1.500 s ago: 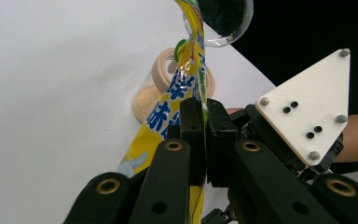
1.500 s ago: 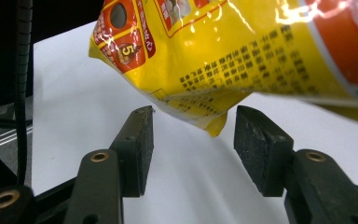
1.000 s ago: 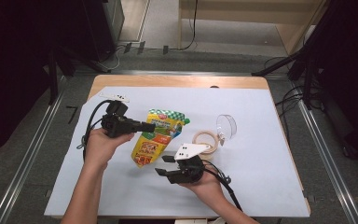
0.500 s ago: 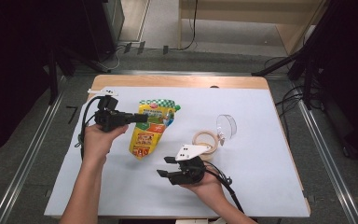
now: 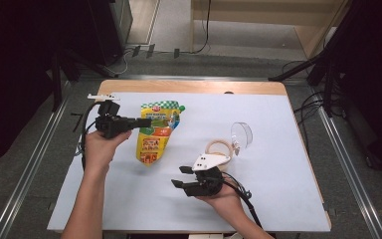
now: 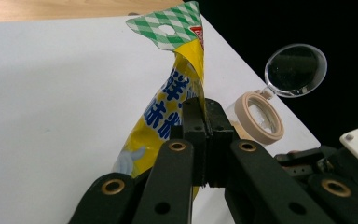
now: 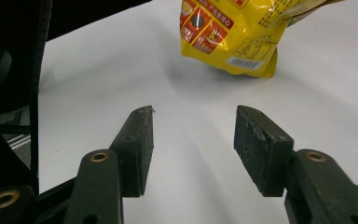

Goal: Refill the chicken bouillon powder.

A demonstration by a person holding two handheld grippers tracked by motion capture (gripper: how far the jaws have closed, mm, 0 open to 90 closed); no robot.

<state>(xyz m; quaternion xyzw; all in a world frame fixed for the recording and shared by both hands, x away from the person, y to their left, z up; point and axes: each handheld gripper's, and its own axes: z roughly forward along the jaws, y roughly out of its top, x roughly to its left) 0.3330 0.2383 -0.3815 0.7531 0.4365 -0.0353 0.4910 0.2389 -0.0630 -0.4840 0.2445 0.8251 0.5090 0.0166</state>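
Yellow pouch [image 5: 156, 133] on white sheet [image 5: 129, 199], left-centre of table [image 5: 189, 87], pinched at its edge by left gripper [image 5: 146, 122], jaws clamped tight on it. Dragged further left vs 1 s ago, now well apart from open clear jar [image 5: 229, 144]. Right gripper [image 5: 181, 177] near table front, jaws parted approx halfway, nothing btwn them, place unchanged.

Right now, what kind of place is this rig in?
Probably a lab or recording workspace, not a kitchen: a wooden table with a white sheet, loose black cables on the grey floor, and metal floor rails alongside.
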